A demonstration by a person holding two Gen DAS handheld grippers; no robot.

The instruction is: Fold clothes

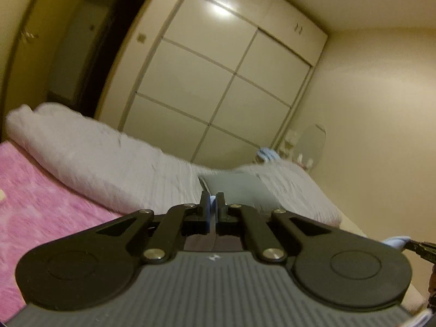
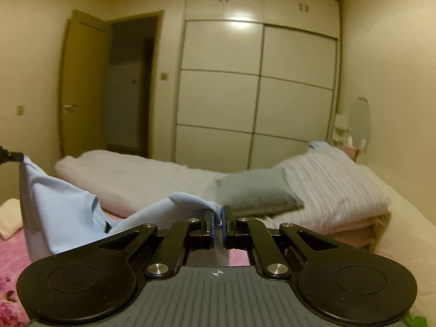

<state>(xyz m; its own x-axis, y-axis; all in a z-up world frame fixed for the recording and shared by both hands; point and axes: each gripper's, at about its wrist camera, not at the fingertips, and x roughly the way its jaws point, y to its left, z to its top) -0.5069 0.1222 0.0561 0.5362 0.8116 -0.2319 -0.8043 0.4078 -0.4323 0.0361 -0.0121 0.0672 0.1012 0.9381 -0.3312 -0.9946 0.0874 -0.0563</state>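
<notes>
Right tool [image 2: 218, 219] pinches the light-blue shirt [image 2: 62, 212] by a soft, limp edge; left tool [image 1: 213, 204] looks nearly closed, contents unclear. Shirt hangs above the pink bed [image 2: 11, 267].

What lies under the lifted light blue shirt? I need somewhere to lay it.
Under the light blue shirt, the pink floral bedspread shows; the patch directly beneath the fabric is hidden.

Bed [image 2: 403, 248] with pink blanket [image 1: 41, 204], white quilts [image 2: 335, 188], grey pillow [image 2: 256, 190].

home bedroom – bed [image 2: 403, 234] with pink blanket [image 1: 41, 204], sliding-door wardrobe [image 2: 256, 81], open door [image 2: 81, 81]
</notes>
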